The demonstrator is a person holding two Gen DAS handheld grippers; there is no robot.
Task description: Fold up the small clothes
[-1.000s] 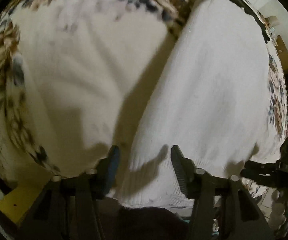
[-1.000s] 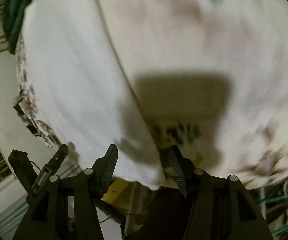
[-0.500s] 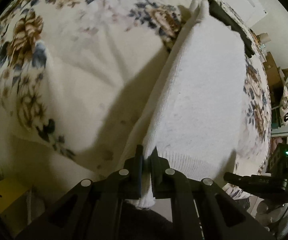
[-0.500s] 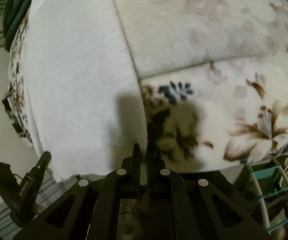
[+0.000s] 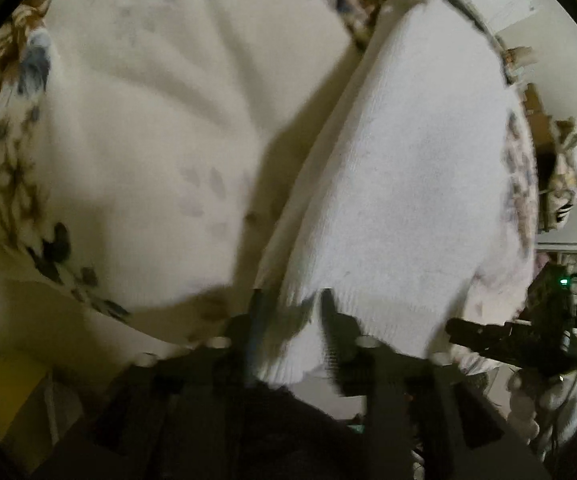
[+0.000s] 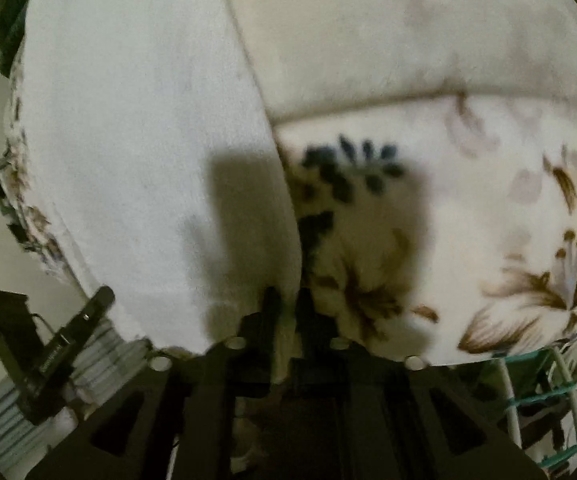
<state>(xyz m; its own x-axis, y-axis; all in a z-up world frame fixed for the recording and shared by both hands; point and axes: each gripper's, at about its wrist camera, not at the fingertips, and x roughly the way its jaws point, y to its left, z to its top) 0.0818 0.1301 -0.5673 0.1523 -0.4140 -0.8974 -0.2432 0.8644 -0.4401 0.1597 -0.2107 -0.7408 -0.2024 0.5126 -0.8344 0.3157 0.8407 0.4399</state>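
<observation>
A white knitted garment (image 5: pixel 400 184) lies on a cream floral blanket (image 5: pixel 136 128). In the left wrist view its near hem corner hangs between my left gripper's (image 5: pixel 290 312) fingers, which stand apart around it. In the right wrist view the same white garment (image 6: pixel 128 152) lies to the left, and my right gripper (image 6: pixel 287 304) is nearly closed on its near edge, with white cloth showing between the fingers. Both views are blurred.
The floral blanket (image 6: pixel 448 208) covers the surface and drops off at the near edge. The other gripper's black body shows at the right (image 5: pixel 528 332) and at the lower left (image 6: pixel 40 360). A yellow box (image 5: pixel 4 392) and a green-and-white rack (image 6: pixel 548 396) stand below the edge.
My left gripper, shut on the hem half a second ago, has opened with the corner still between its fingers. My right gripper stays closed on the edge. Both views shifted slightly.
</observation>
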